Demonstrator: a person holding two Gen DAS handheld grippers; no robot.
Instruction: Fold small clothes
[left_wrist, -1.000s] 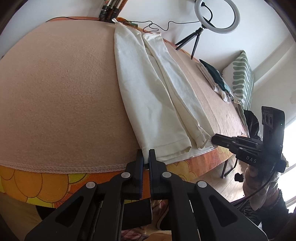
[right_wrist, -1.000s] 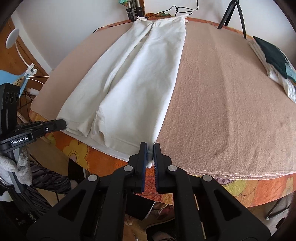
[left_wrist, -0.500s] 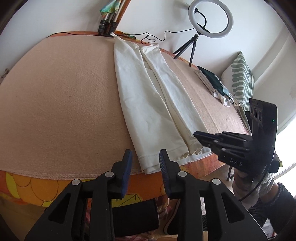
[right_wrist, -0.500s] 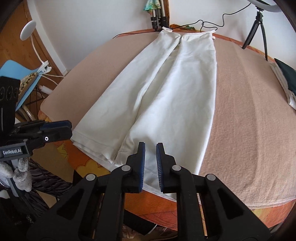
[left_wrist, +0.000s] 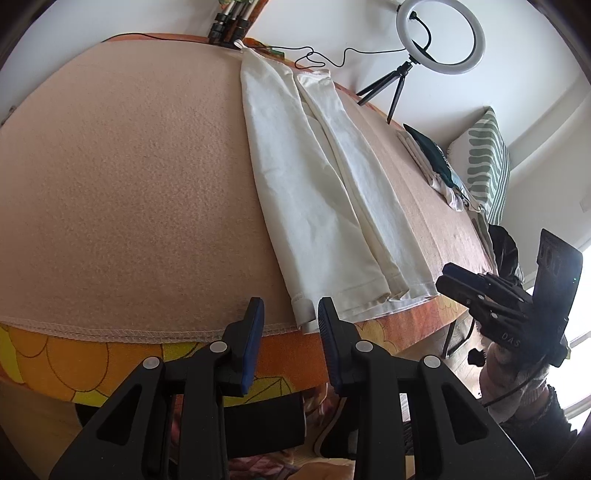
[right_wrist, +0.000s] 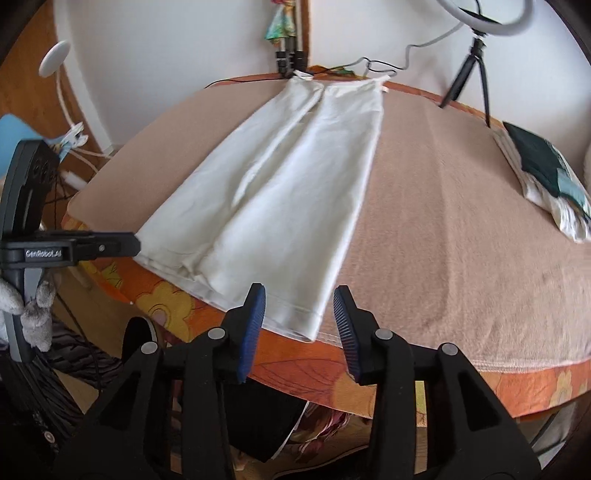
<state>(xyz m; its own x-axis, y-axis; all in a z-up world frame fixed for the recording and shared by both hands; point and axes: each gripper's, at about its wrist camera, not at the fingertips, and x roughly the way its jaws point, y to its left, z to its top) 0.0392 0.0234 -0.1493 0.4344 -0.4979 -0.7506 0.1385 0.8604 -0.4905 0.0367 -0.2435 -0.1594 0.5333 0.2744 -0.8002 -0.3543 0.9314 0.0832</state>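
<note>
A: Start with the left wrist view. What is the left gripper doing?

B: Its blue-padded jaws stand well apart and hold nothing. They frame the near hem corner of the white trousers, which lie lengthwise on the table, legs folded one over the other, waistband at the far edge and cuffs hanging just over the near edge. I judge the hem sits there so each corner is easy to pinch from the front.

A: And the surface?

B: A peach fleece blanket, napped and soft, with a stitched border, over an orange floral cloth. The trousers look like smooth woven cotton, lightly creased. The right gripper hovers off the table's corner, near the other hem corner. A ring light on a tripod stands behind, and a stack of folded clothes lies farther along the table.

A: Now the right wrist view.

B: The right gripper is spread wide and empty, straddling the trousers' right hem corner. The left gripper points in at the opposite corner; from here I cannot tell its opening. The picture is slightly blurred. Both tools seem lined up to take the cuffs and carry them toward the waistband.
</note>
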